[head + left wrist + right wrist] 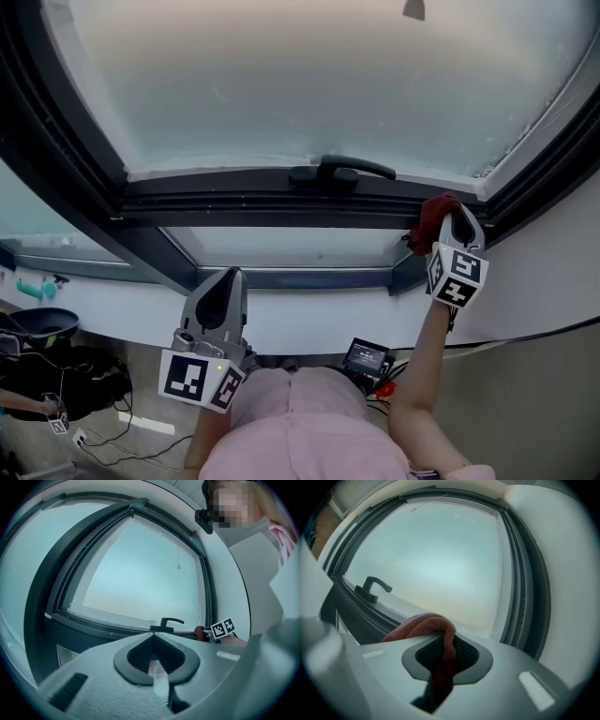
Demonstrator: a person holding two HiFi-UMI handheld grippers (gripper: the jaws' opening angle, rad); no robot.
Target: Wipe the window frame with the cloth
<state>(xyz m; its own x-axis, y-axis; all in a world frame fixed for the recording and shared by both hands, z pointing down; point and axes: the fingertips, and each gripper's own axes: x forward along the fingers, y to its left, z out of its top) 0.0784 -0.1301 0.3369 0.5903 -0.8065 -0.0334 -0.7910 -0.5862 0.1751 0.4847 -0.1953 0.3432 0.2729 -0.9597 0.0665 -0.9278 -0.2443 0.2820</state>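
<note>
The left gripper [228, 277] was held low, jaws together on nothing. Farther up, the red cloth [431, 217] was clamped in the right gripper [457, 223] at the window frame [262, 202], near its right corner. With only a fold pinched, the cloth could likely be dragged loose there.

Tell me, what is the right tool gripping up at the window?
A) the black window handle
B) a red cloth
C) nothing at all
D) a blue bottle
B: the right tool is closed on a red cloth, which it holds against the window frame near the right corner.
</note>
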